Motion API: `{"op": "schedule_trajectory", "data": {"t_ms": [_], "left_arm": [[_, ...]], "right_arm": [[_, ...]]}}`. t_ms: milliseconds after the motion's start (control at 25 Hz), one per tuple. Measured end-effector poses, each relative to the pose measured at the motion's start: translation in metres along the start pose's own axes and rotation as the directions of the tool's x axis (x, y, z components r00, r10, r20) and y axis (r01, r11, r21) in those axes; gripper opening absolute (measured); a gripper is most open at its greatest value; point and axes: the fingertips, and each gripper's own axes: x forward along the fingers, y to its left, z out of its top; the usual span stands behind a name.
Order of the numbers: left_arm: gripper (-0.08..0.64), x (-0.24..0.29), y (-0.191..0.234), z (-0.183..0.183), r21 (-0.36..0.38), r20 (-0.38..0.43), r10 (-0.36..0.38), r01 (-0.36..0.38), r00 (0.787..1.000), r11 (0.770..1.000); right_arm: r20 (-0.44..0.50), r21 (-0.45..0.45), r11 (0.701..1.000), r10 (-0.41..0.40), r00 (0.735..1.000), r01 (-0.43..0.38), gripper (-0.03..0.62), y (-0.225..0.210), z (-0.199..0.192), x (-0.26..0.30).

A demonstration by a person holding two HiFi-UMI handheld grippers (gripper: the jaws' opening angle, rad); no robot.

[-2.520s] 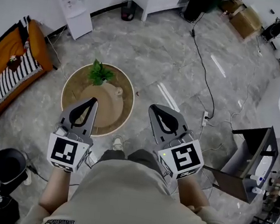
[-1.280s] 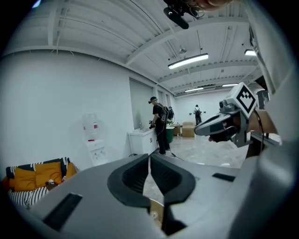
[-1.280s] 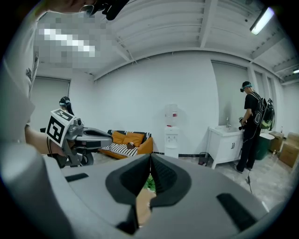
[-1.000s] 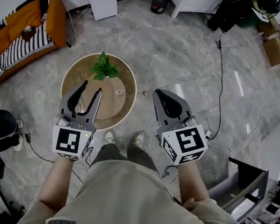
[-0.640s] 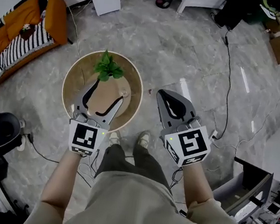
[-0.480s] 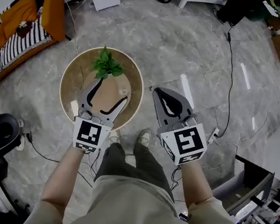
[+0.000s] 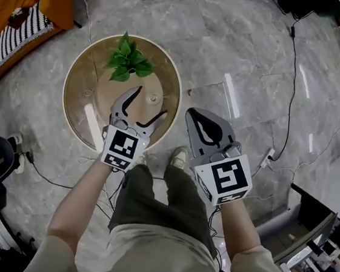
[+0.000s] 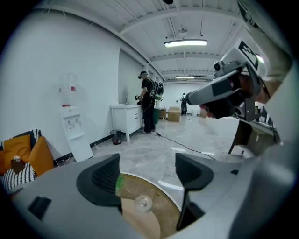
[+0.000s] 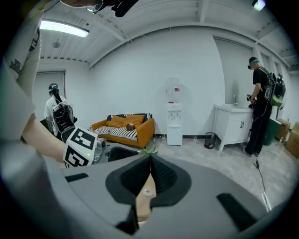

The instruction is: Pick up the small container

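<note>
The small clear container (image 7: 153,99) stands on a round wooden table (image 7: 86,92), just right of its middle. My left gripper (image 7: 150,102) hangs over the table with its jaws wide open. The container shows in the gap between them, touching neither pad. In the left gripper view the container (image 8: 142,202) lies low and ahead between the open left gripper's (image 8: 147,175) dark pads. My right gripper (image 7: 192,112) is off the table's right edge, over the floor, shut with nothing in it. Through its closed jaws the right gripper view shows a sliver of the table with the container (image 9: 148,191).
A green potted plant (image 7: 128,60) stands at the table's far side. An orange sofa with a striped cushion (image 7: 26,6) is at the far left. Cables (image 7: 290,73) run across the grey floor on the right. The person's feet (image 7: 176,157) are by the table's near edge.
My left gripper's jaws have gone from narrow to wide, and it has moved forward over the table to the container. The right gripper stays shut beside the table.
</note>
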Motion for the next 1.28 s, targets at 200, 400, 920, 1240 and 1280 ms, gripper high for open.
{"op": "schedule_trajectory", "data": {"t_ms": [200, 400, 920, 1240, 1280], "left_arm": [[0.353, 0.042, 0.01, -0.061, -0.022, -0.054, -0.001, 0.0, 0.999, 1.0], [0.353, 0.087, 0.018, -0.124, -0.007, -0.098, -0.008, 0.008, 0.995, 1.0], [0.354, 0.174, 0.017, -0.222, -0.021, -0.139, -0.066, 0.063, 0.988, 0.998], [0.342, 0.184, 0.017, -0.241, 0.001, -0.141, -0.056, 0.057, 0.988, 0.998], [0.339, 0.183, 0.016, -0.242, 0.012, -0.15, -0.065, 0.068, 0.987, 0.998]], "right_arm": [[-0.047, 0.009, 1.0, 0.016, 0.999, -0.016, -0.003, 0.003, -0.054, 0.035], [-0.078, 0.023, 0.999, 0.024, 0.997, -0.023, -0.003, 0.0, -0.103, 0.071], [-0.158, 0.187, 0.982, 0.064, 0.985, -0.034, -0.003, 0.013, -0.206, 0.126], [-0.193, 0.227, 0.974, 0.036, 0.98, 0.009, -0.003, 0.009, -0.229, 0.127], [-0.199, 0.224, 0.974, 0.03, 0.98, 0.015, -0.003, 0.008, -0.229, 0.126]]}}
